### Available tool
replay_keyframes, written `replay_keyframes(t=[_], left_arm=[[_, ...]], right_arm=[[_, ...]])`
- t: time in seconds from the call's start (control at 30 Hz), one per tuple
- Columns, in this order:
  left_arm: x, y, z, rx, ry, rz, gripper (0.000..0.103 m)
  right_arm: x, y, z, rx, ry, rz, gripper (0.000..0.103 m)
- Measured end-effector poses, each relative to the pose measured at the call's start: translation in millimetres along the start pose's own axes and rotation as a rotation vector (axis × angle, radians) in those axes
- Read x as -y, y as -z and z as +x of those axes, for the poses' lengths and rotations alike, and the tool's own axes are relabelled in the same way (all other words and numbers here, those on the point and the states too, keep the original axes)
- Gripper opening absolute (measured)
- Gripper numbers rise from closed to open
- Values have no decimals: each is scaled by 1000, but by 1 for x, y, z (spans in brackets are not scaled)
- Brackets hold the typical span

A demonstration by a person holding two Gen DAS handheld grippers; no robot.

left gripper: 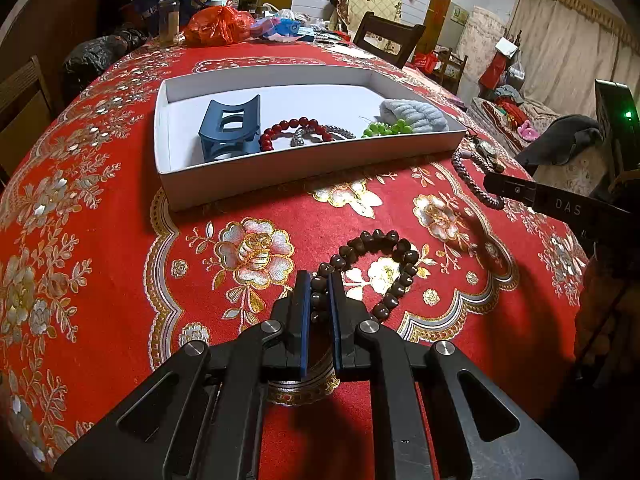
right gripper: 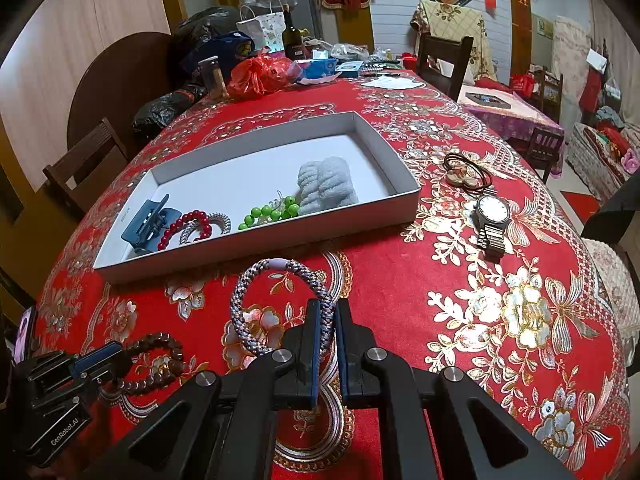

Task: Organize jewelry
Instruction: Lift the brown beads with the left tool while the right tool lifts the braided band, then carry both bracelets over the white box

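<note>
Left tongs (left gripper: pixel 319 280) pinch the brown bead bracelet (left gripper: pixel 376 268) low in the frame. Right tongs (right gripper: pixel 326 312) pinch the braided bracelet (right gripper: pixel 280 304). Both lie on the counter (left gripper: pixel 120 240), below the white tray (left gripper: pixel 280 168).

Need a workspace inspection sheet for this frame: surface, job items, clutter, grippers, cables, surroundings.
Surface: red floral tablecloth covers the table.
Job's things: white tray holds blue hair clip, red bead bracelet, green beads, grey scrunchie. Outside it: watch, hair ties.
Clutter: red bag, bottle, at the far end.
Grippers: left gripper shut on brown bead bracelet; right gripper shut on braided bracelet.
Cables: nothing seen.
Surroundings: chairs, wall decorations.
</note>
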State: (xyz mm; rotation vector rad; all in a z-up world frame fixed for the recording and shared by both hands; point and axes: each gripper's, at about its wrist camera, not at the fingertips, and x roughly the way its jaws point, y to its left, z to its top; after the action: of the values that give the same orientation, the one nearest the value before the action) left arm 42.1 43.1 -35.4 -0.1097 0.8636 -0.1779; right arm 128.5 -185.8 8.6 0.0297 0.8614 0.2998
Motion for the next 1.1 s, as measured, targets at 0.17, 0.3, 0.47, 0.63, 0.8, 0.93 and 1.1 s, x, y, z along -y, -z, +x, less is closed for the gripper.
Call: replay_keyframes(t=[0.17, 0.3, 0.47, 0.63, 0.8, 0.93, 1.1], left_arm=[[0, 0, 0, 0, 0, 0, 7], [0, 0, 0, 0, 0, -1, 7], [0, 0, 0, 0, 0, 0, 7], [0, 0, 0, 0, -1, 0, 7], [2, -3, 0, 4, -22, 5, 7], [5, -14, -7, 16, -18, -8, 7], [15, -37, -24, 50, 23, -14, 7]], right_arm=[[0, 0, 0, 2, 1, 1, 6], [0, 0, -1, 3, 1, -1, 6], [-2, 0, -1, 6, 0, -9, 6], [-1, -1, -4, 17, -3, -4, 6], [-1, -4, -8, 30, -27, 8, 6], [1, -5, -14, 44, -41, 19, 6], [0, -8, -19, 61, -56, 20, 6]])
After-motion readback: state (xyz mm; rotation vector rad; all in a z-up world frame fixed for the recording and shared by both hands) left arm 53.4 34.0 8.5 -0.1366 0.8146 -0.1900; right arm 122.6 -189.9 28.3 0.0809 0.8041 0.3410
